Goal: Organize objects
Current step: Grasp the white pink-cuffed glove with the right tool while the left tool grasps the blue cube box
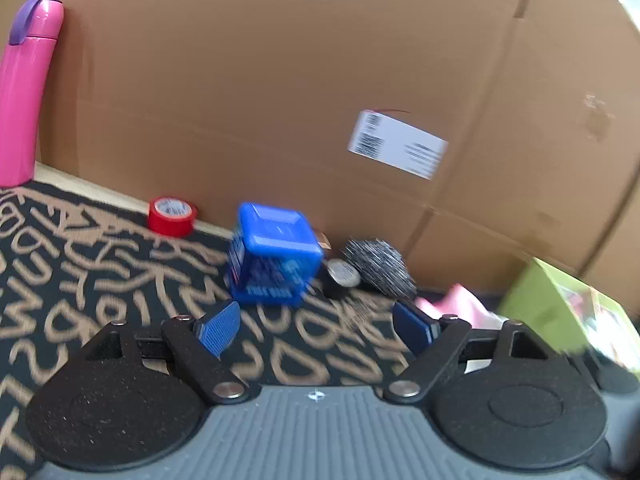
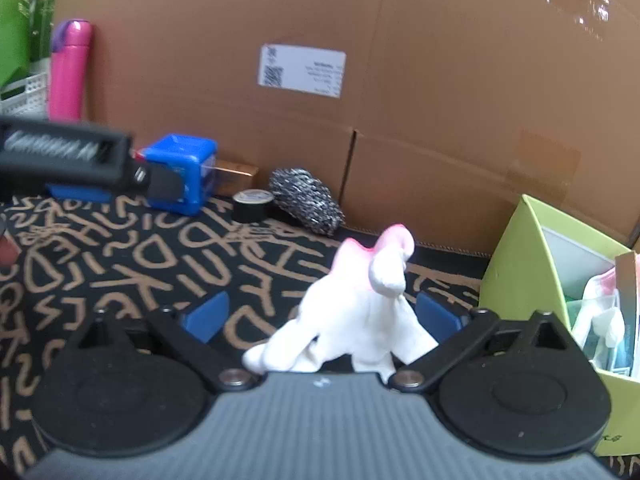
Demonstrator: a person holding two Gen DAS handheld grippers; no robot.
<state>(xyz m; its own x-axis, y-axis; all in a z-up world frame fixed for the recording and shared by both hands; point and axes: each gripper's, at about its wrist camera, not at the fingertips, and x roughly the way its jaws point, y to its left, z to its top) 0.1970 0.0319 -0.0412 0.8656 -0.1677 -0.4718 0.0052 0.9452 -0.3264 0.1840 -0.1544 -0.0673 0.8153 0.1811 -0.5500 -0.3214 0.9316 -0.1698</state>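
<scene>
- Writing first: the big cardboard box [image 2: 400, 100] wears a white shipping label [image 2: 302, 71] with a square code, the print too small to read; the blue cube box [image 1: 274, 254] has white lettering low on its front, blurred past reading; the dark mat [image 1: 100, 272] is scrawled all over with tan letters.
- Left wrist view alone shows a red tape roll [image 1: 172, 216] against the cardboard; the pink bottle [image 1: 26, 92] stands tall at far left; a black tape roll [image 1: 340, 278] sits between the blue cube and a steel scrubber [image 1: 378, 266].
- Right wrist view alone shows the open green box [image 2: 520, 280] at right with things inside.
- Left gripper [image 1: 320, 326]: fingers spread wide, nothing between them; the blue cube lies just ahead, nearer the left finger.
- Right gripper [image 2: 320, 318]: fingers spread; a white and pink cloth [image 2: 352, 312] lies between them, close to the right finger; whether it touches, I cannot tell.
</scene>
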